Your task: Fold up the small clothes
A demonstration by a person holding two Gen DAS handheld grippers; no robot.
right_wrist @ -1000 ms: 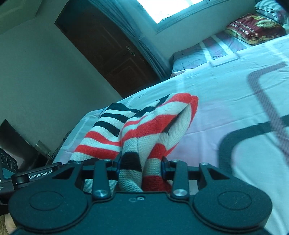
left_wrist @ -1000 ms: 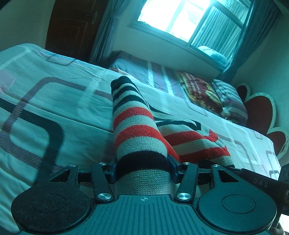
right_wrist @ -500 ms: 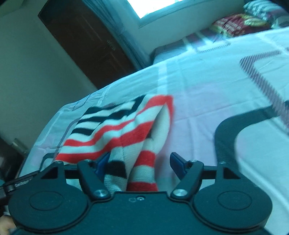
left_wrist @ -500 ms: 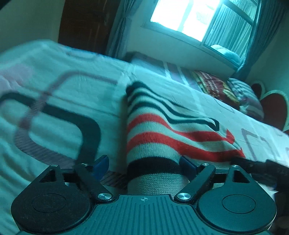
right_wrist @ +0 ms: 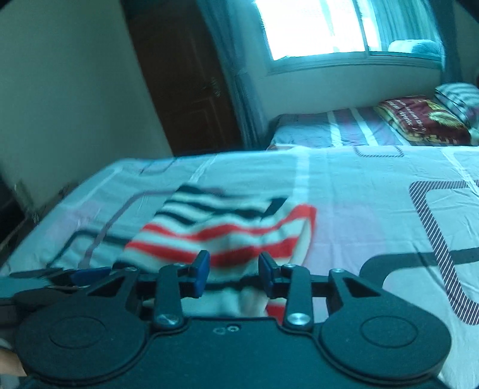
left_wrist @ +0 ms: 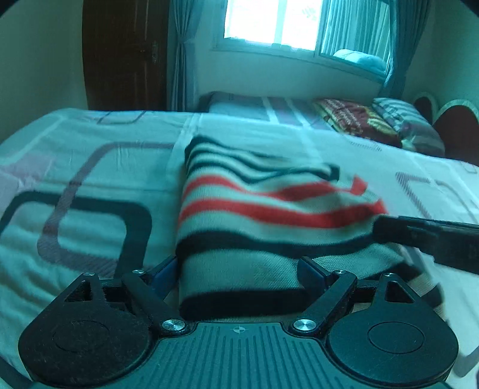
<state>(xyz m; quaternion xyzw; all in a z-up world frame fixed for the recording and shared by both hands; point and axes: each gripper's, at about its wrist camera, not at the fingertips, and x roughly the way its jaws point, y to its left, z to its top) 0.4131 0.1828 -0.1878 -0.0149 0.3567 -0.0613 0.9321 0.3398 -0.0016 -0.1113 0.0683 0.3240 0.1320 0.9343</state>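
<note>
A small knitted sweater (left_wrist: 254, 215) with red, black and cream stripes lies folded on the bed sheet (left_wrist: 89, 179). My left gripper (left_wrist: 238, 270) is open, its blue pads either side of the sweater's near hem without pinching it. My right gripper (right_wrist: 233, 269) is open too, just above the sweater's (right_wrist: 221, 230) near edge; it reaches into the left wrist view as a dark bar (left_wrist: 428, 236) at the right. The left gripper's tip (right_wrist: 83, 273) shows at the lower left of the right wrist view.
The bed sheet (right_wrist: 359, 194) is pale with dark rounded-rectangle patterns. A second bed with striped cover (left_wrist: 269, 104) and pillows (left_wrist: 374, 119) stands behind, under a window (left_wrist: 269, 24). A dark wooden door (right_wrist: 185, 83) is at the back left.
Both grippers have opened and let go of the sweater. It dropped from a bunched, lifted shape to lie flat and folded on the sheet. Both grippers have drawn back slightly.
</note>
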